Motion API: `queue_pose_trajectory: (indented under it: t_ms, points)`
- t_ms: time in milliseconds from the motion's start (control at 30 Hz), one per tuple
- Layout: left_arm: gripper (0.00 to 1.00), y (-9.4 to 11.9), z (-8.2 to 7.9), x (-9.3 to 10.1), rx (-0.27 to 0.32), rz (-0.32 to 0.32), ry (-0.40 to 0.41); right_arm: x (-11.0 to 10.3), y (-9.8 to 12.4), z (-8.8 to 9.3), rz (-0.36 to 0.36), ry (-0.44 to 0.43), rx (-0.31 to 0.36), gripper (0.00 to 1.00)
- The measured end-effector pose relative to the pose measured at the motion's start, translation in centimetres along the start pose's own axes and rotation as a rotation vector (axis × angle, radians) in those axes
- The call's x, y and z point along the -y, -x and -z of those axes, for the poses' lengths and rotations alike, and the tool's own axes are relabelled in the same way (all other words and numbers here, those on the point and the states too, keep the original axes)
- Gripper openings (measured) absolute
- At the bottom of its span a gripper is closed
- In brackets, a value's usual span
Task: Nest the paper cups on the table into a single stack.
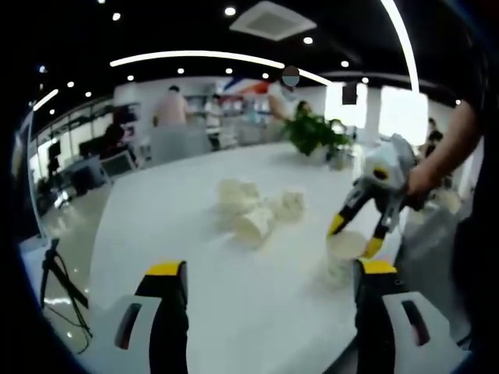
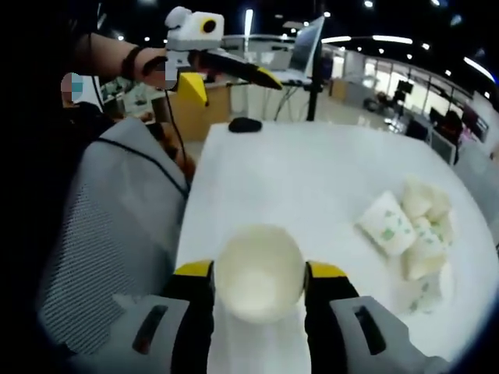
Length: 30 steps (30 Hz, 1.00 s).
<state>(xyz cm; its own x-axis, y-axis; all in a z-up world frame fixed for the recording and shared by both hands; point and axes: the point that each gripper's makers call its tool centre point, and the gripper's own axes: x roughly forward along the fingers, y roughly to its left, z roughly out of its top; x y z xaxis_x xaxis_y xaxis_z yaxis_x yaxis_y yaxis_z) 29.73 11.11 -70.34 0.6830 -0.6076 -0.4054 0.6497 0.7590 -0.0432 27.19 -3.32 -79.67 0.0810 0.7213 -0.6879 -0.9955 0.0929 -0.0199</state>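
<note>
Right gripper (image 2: 259,292) jaws clamped – left gripper (image 1: 265,292) raised, jaws apart

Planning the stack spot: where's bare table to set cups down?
Free: the white table between the black object at the far edge and the cup between the right gripper's fingers. Crowded: the loose cup pile on the view's right. In the left gripper view, bare table lies ahead of the left gripper.
</note>
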Motion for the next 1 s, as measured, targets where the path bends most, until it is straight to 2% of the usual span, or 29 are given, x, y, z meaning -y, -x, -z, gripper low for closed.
queue_pose_trajectory:
  t_ms: [467,567,733,1000]
  points:
    - [0.87,0.14,0.04,-0.02,0.006,-0.007,0.003,-0.58,-0.27,0.03,-0.003,0.030,-0.015,0.47]
    - [0.87,0.23,0.04,-0.11,0.007,-0.010,0.002,-0.30,-0.30,0.23,0.013,0.047,-0.028,0.50]
    - [0.87,0.34,0.09,-0.13,0.005,-0.011,0.004,-0.45,-0.39,0.38,0.003,0.032,-0.030,0.52]
    - [0.87,0.32,-0.20,-0.12,0.010,-0.009,0.000,-0.26,-0.35,0.45,0.024,0.014,-0.022,0.61]
